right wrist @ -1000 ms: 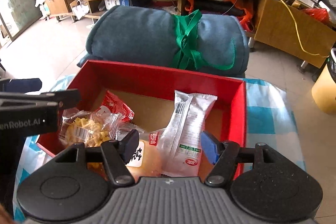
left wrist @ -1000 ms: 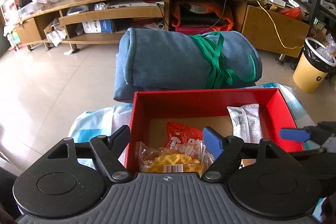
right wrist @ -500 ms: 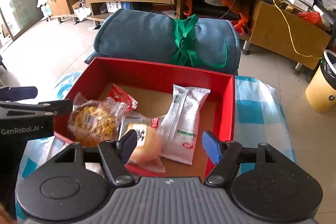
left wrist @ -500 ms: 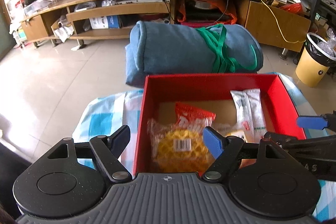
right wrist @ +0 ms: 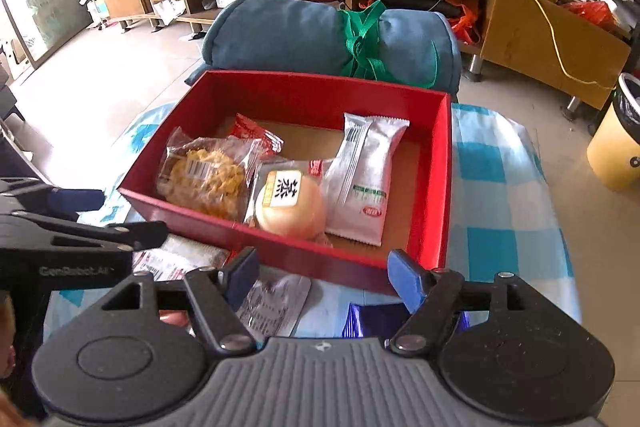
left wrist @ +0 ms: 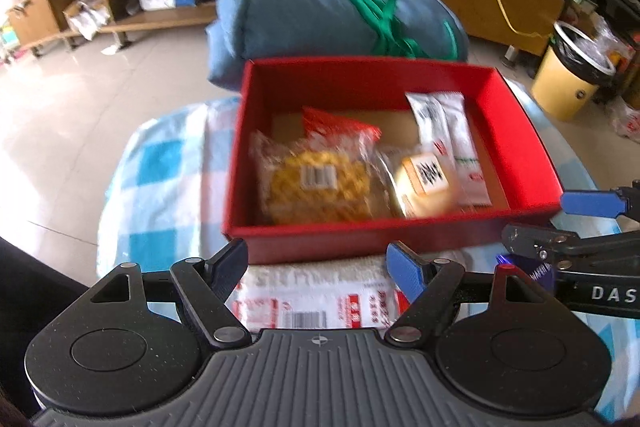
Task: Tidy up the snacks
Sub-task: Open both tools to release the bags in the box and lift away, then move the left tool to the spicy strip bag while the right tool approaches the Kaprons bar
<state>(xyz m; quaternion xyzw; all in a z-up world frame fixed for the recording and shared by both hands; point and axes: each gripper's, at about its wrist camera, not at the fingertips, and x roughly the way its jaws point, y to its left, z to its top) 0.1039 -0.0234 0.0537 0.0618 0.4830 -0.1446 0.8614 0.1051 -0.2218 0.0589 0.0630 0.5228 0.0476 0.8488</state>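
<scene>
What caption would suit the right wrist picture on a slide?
Right gripper, jaws opening with nothing between them, above a red box holding four wrapped snacks.

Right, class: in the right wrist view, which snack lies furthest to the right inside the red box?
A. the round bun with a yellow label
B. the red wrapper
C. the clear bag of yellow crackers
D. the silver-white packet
D. The silver-white packet lies nearest the right wall of the red box, with the round bun to its left.
</scene>
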